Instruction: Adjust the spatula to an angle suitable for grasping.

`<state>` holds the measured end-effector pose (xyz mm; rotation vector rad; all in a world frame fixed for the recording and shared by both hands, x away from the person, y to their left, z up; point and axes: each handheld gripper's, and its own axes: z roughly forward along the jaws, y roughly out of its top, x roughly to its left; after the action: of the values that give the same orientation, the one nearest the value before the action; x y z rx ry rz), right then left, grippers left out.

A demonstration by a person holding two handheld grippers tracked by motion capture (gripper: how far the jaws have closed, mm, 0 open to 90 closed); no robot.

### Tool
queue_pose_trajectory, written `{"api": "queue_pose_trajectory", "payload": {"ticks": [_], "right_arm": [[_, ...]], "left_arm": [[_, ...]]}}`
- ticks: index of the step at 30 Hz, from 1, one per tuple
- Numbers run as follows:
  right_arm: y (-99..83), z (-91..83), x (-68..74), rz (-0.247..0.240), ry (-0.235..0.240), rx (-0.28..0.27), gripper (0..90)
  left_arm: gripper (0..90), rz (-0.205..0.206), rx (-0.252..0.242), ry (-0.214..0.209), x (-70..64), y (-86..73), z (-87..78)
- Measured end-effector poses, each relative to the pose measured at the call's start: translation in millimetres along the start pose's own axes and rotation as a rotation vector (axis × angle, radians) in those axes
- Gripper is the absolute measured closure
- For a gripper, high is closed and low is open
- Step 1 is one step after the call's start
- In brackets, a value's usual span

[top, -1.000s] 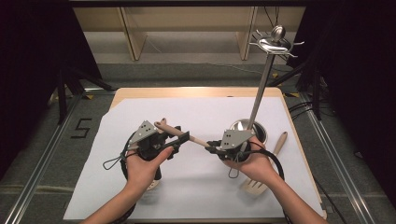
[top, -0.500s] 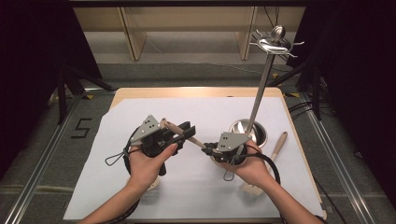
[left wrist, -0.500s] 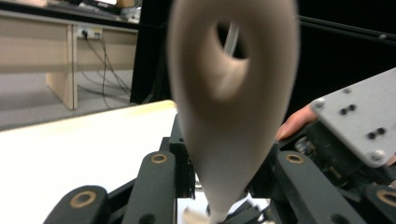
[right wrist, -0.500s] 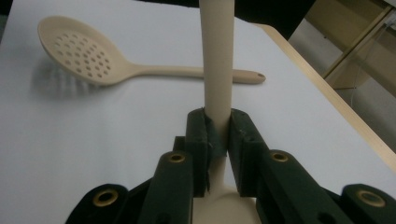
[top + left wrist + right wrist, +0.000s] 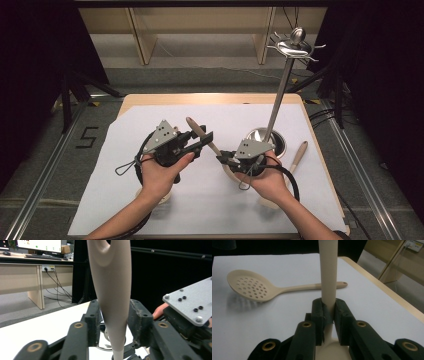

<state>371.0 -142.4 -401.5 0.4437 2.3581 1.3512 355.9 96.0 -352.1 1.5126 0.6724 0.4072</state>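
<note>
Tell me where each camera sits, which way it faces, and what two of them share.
High view: above the table, looking forward and down; both forearms, left hand-held gripper, right hand-held gripper.
Left gripper view: on the left gripper, along its jaws flanking the utensil handle.
Right gripper view: on the right gripper, jaws clamping that handle; slotted spoon beyond.
All share the handle.

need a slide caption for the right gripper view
Right gripper clamped on a beige utensil handle, with a slotted spoon lying on the white table cover behind.

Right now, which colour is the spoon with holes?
Cream, or pale beige; the slotted spoon shows best in the right gripper view.
</note>
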Motion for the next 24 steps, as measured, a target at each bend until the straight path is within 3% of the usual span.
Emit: {"api": "queue_pose_trajectory", "payload": {"ticks": [3, 6, 9, 16, 19, 22, 24], "right_arm": [[0.7, -0.6, 0.8, 0.007, -0.005, -0.008, 80.0], [2.5, -1.7, 1.6, 0.007, -0.015, -0.019, 79.8], [4.2, -3.2, 3.1, 0.016, 0.006, -0.029, 79.1], [9.3, -11.2, -0.2, -0.009, 0.094, -0.058, 63.7], [11.1, -18.0, -4.7, -0.010, 0.138, -0.078, 59.1], [14.2, -28.7, -7.6, 0.020, 0.217, -0.117, 57.5], [15.7, -34.9, -9.2, 0.026, 0.252, -0.147, 56.5]], "left_arm": [[69.9, -0.024, -0.008, -0.014, -0.8, 2.6, 0.7], [70.6, 0.001, 0.002, -0.042, -3.2, 7.9, 1.8], [70.9, 0.022, 0.009, -0.070, -6.2, 14.2, 3.0], [71.1, 0.042, 0.050, -0.157, -7.6, 27.1, 5.1], [71.0, 0.063, 0.073, -0.238, -7.3, 29.7, 7.3], [71.1, 0.051, 0.079, -0.316, -6.5, 31.2, 8.6], [71.1, 0.034, 0.080, -0.343, -6.4, 31.4, 9.7]]}}
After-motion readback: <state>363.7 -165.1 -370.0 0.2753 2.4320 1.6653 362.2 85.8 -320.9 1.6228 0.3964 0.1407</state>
